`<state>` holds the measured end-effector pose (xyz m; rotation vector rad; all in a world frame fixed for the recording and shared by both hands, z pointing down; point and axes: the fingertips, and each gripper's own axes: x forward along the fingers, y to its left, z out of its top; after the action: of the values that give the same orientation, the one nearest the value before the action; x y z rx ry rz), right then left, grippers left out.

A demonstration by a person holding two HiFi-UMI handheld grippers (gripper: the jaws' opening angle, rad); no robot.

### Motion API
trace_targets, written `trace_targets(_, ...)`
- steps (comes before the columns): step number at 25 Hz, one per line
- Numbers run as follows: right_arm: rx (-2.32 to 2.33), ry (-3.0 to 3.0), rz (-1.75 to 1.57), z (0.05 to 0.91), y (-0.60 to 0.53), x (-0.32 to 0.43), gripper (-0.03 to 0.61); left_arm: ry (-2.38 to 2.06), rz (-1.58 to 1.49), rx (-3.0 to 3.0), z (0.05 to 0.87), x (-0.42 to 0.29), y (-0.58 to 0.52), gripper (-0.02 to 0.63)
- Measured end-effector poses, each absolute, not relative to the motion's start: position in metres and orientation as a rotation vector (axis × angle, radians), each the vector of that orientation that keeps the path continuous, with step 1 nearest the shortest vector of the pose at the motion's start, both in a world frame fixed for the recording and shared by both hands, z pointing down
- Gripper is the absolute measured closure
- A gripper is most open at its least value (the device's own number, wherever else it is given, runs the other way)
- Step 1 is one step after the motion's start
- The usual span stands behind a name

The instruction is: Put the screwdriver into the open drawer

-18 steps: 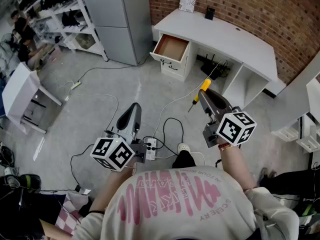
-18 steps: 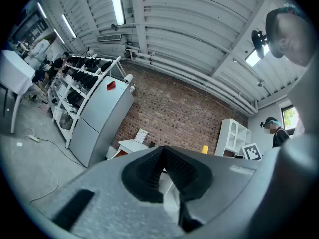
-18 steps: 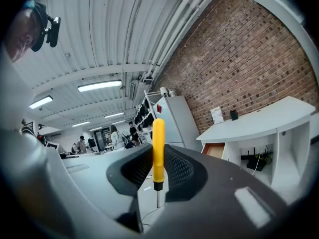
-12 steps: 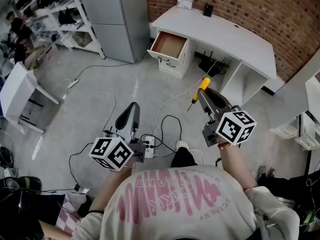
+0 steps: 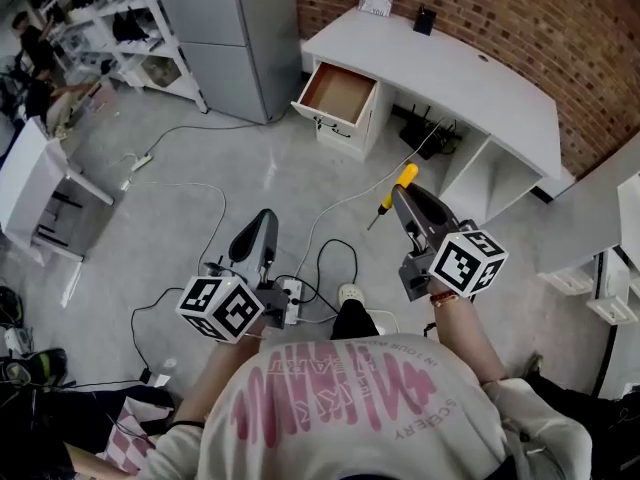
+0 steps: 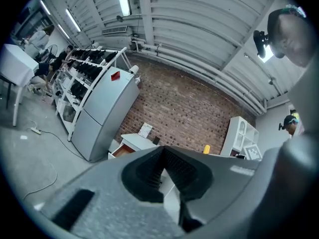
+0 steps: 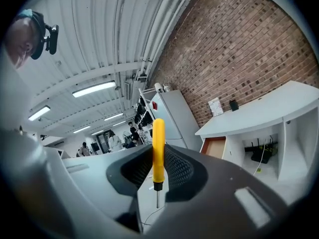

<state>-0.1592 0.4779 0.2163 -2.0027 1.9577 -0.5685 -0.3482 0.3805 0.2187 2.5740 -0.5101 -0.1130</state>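
- The right gripper (image 5: 402,195) is held level over the grey floor (image 5: 250,168), and its jaws are closed on a screwdriver (image 5: 405,175).
- In the right gripper view the screwdriver (image 7: 158,148) stands upright across the jaws. Its yellow handle sticks out above them and its thin metal tip points down below them.
- The pads grip the lower part of the handle, so the jaws stand narrowly apart, as wide as the handle.
- The left gripper (image 5: 264,220) is also held level, lower and to the left in the head view. Its jaws meet at the tips with nothing between them.
- The drawer (image 5: 340,90) is pulled open at the left end of the white bench (image 5: 480,78), and its brown inside is bare.
- The screwdriver is well apart from the drawer, out over the floor in front of the bench.
- A grey cabinet (image 5: 235,38) stands just left of the bench, and a brick wall (image 5: 560,28) runs behind it.
- A power strip (image 5: 292,296) and loose cables (image 5: 335,253) lie on the floor near the person's feet.
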Motion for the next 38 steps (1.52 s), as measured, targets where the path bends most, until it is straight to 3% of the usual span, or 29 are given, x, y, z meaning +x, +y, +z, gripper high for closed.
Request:
trace_targets(18,-1.867,2.044,-0.577,0.220,0.364,0.004,0.497,-0.585,-0.102,2.556,0.224,-0.180,0.285,0.609)
trace_targets(38,-1.929,2.069,-0.658,0.241,0.331,0.049,0.497,-0.534,-0.085,2.551,0.235,-0.117,0.252,0.609)
